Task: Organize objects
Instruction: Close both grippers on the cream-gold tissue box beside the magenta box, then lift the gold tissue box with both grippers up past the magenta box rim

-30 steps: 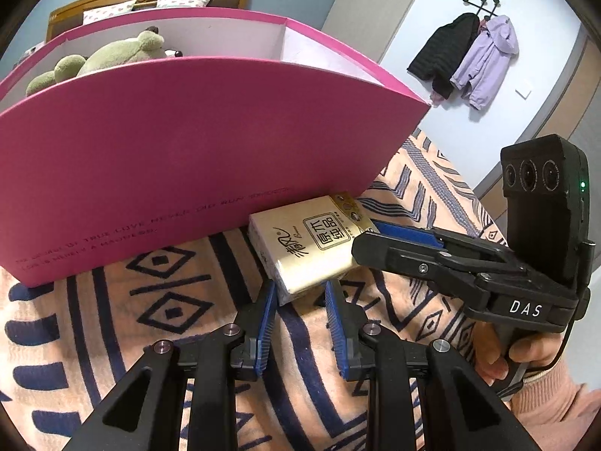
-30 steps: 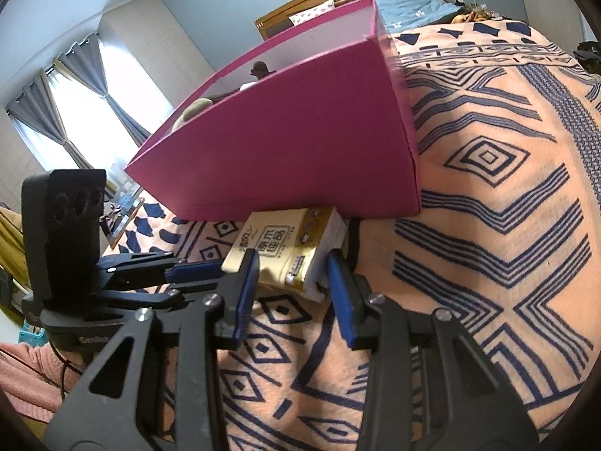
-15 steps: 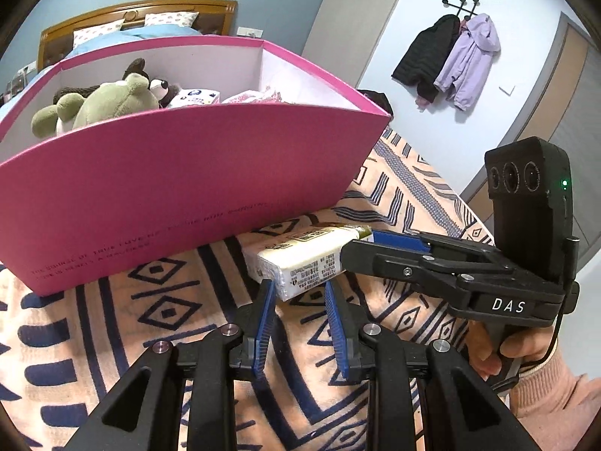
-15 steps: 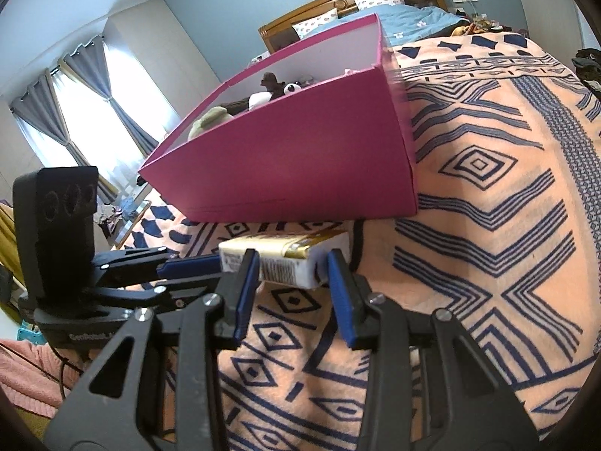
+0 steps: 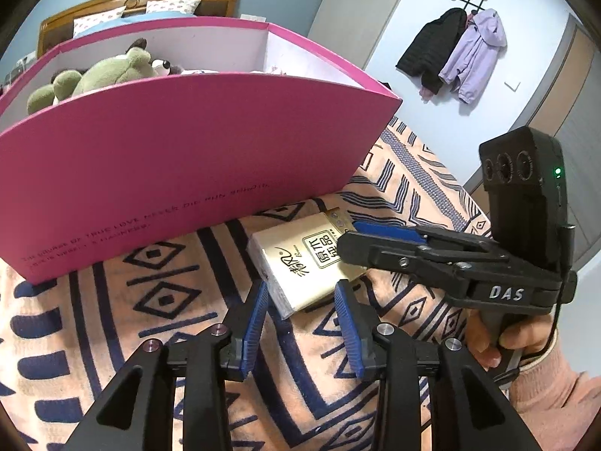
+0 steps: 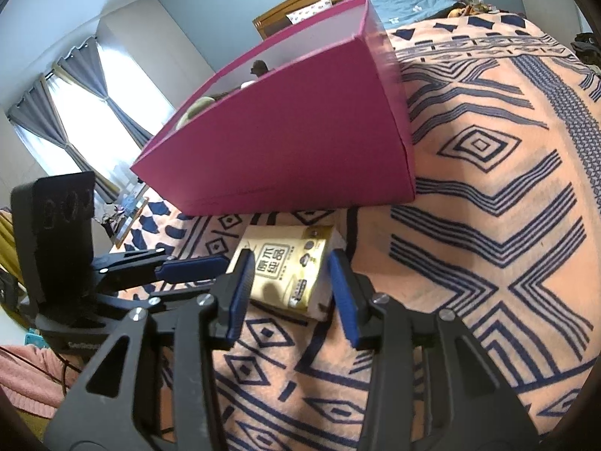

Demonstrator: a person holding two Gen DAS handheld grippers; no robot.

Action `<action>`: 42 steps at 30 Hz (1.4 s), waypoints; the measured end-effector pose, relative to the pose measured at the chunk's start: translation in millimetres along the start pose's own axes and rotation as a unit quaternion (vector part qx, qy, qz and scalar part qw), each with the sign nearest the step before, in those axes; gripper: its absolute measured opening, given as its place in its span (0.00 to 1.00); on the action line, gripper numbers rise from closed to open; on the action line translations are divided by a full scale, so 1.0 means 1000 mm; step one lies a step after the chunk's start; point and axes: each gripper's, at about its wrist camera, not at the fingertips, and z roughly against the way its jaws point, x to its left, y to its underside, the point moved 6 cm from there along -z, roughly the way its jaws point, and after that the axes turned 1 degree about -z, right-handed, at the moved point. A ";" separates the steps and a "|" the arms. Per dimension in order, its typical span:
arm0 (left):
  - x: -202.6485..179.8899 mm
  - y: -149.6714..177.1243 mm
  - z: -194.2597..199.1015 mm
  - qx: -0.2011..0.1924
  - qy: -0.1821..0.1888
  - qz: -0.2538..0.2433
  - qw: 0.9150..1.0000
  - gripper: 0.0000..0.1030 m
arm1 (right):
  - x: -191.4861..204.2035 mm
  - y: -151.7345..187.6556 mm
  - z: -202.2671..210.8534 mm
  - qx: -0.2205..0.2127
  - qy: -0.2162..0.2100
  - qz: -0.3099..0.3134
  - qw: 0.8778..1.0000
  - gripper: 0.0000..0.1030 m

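Peach-and-navy patterned bedspread (image 6: 488,173) spreads beneath us, carrying the big pink box (image 5: 180,158) with a green plush toy (image 5: 101,75) peeking over its rim. Just in front of the box lies our gold tissue pack (image 5: 304,263) (flat on the cover, printed face up). We hold the left gripper (image 5: 300,323) at its near corner and the right gripper (image 6: 289,289) at its end, both sets of jaws opening with the pack between them, the pads not pressing it.
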 end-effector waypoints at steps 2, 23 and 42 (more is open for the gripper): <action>0.002 0.000 -0.002 0.005 0.003 0.007 1.000 0.36 | -0.001 0.000 -0.004 0.005 -0.002 -0.004 1.000 0.42; -0.014 -0.010 0.023 -0.033 -0.001 -0.016 0.999 0.31 | 0.028 -0.011 0.031 -0.048 0.014 0.045 0.998 0.42; -0.024 -0.043 0.050 -0.080 -0.014 -0.034 0.996 0.31 | 0.048 -0.039 0.056 -0.093 0.008 0.074 0.993 0.42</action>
